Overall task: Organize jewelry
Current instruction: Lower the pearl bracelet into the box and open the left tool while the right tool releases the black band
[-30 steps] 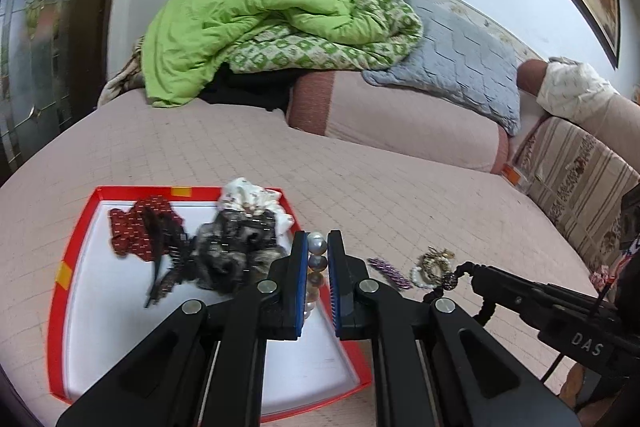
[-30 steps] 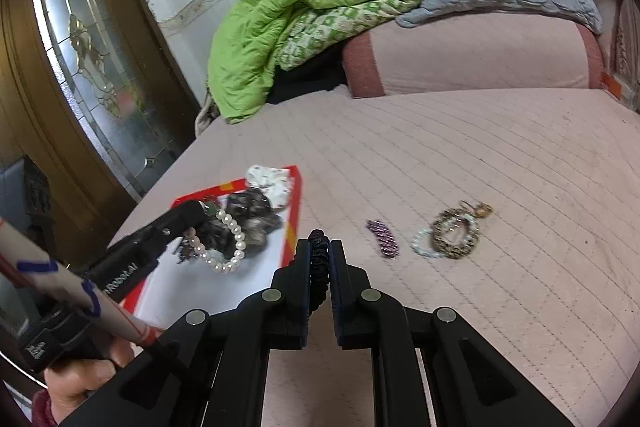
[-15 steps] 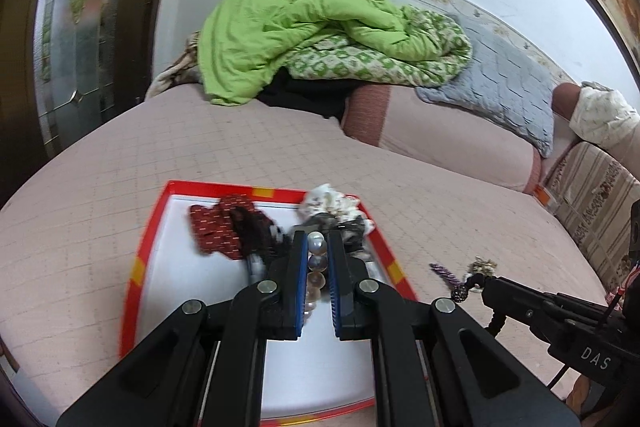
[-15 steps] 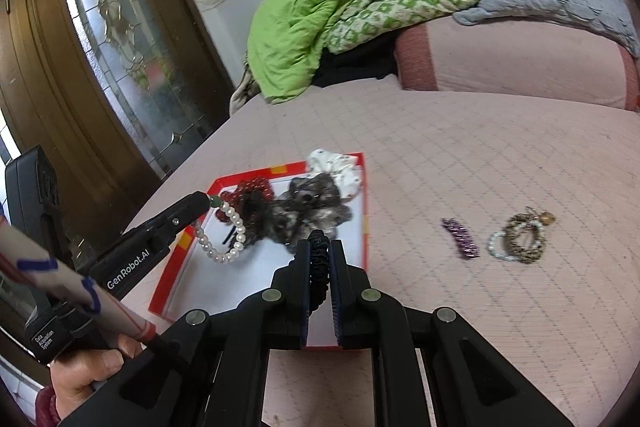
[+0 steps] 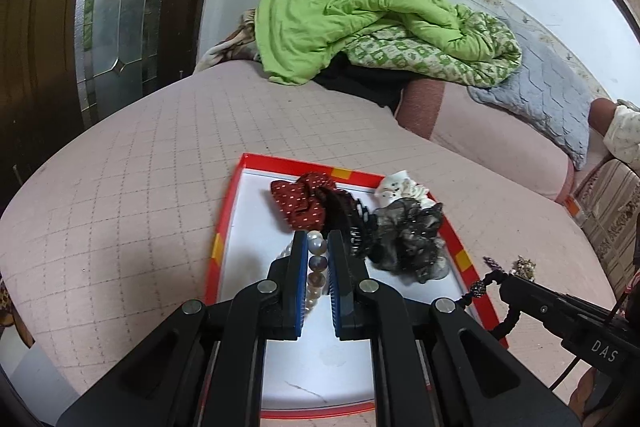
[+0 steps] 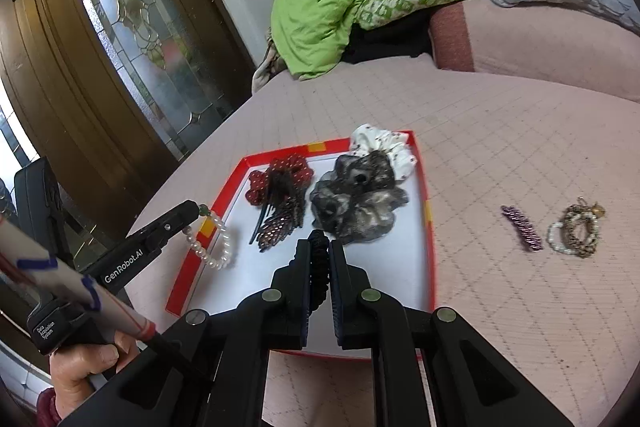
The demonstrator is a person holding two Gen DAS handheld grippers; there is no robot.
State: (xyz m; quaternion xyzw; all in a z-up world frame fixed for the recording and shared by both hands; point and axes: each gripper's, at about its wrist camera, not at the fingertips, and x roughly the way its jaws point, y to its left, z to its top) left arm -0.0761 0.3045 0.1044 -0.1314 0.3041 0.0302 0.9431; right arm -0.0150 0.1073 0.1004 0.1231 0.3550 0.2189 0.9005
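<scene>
Bedspread (image 5: 120, 211): both tools now over tray (image 5: 224, 223), clamping pearl bracelet (image 5: 316, 267), black bracelet (image 6: 319, 267).

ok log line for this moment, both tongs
left tongs: shut on pearl bracelet | right tongs: shut on black band | both over red tray | clip, bracelets on bed

Black grippers (image 5: 318, 291), blue-lined jaws, silver screws
</scene>
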